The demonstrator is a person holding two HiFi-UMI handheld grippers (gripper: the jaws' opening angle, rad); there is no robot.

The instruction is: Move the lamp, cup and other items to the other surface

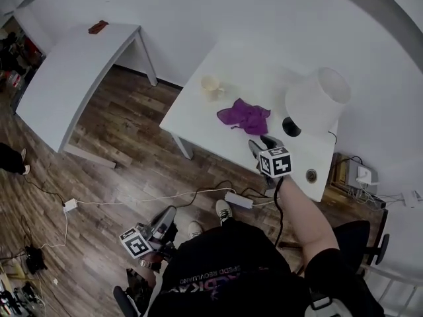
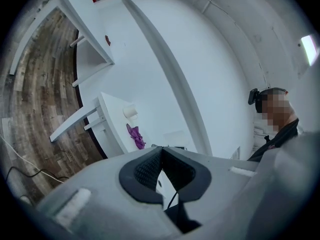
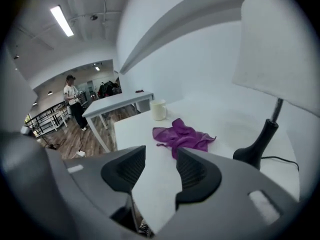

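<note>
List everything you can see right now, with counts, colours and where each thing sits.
lamp: one, white shade on black base, right end of near table
cup: one, cream, left part of near table
cloth: one, purple, crumpled between cup and lamp
near table: one, white, middle of head view
far table: one, white, to the left
small item: one, reddish, far table's far end
power strip: one, white, on wood floor by near table
bystander: one, white top, background beyond far table
left gripper: one, grey, jaws shut, empty, low above the floor
right gripper: one, grey, jaws open, empty, at near table's front edge, facing the cloth
</note>
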